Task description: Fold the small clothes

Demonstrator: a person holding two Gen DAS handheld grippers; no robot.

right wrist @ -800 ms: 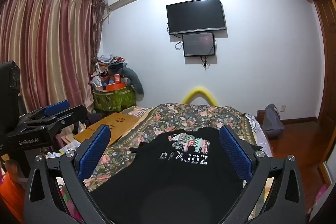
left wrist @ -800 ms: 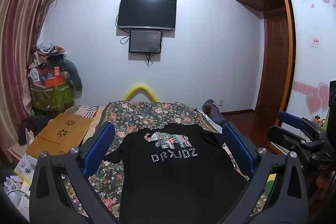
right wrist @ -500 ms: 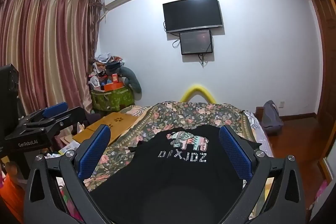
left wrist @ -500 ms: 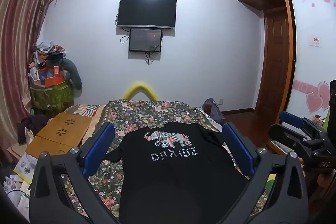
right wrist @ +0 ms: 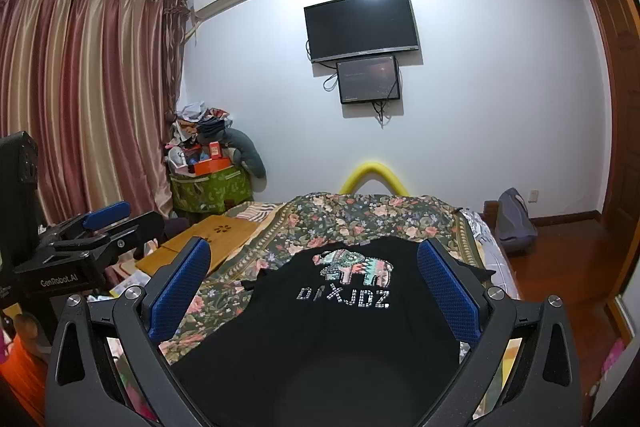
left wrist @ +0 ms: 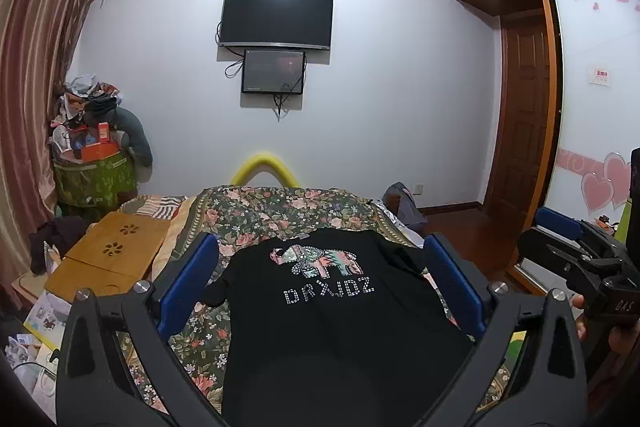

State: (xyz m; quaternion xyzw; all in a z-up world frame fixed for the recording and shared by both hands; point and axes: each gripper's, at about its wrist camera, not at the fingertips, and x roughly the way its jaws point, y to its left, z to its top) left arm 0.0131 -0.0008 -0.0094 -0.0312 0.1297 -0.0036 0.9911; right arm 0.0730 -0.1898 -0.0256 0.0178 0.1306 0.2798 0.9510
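A black T-shirt [left wrist: 332, 331] [right wrist: 340, 343] with a colourful elephant print and studded letters lies spread flat, print up, on a floral bedspread [left wrist: 280, 211] [right wrist: 360, 215]. My left gripper [left wrist: 320, 267] hovers over the shirt's near part, wide open, nothing between its blue pads [left wrist: 188, 279]. My right gripper [right wrist: 314, 271] is also wide open above the shirt, its blue pads [right wrist: 448, 291] empty. Each gripper shows at the edge of the other's view: the right one [left wrist: 560, 227] and the left one [right wrist: 108, 215]. Neither touches the cloth.
A wooden lap table [left wrist: 108, 259] lies left of the bed, with papers on the floor [left wrist: 40, 319]. A green basket piled with clutter [left wrist: 92, 171] stands by the curtain [right wrist: 80, 99]. A grey bag [right wrist: 514, 223] sits on the wooden floor at right, near a wardrobe [left wrist: 520, 131].
Both views have shifted only slightly; the shirt sits a touch higher in the frames. Both grippers stay wide open and the shirt has not moved.
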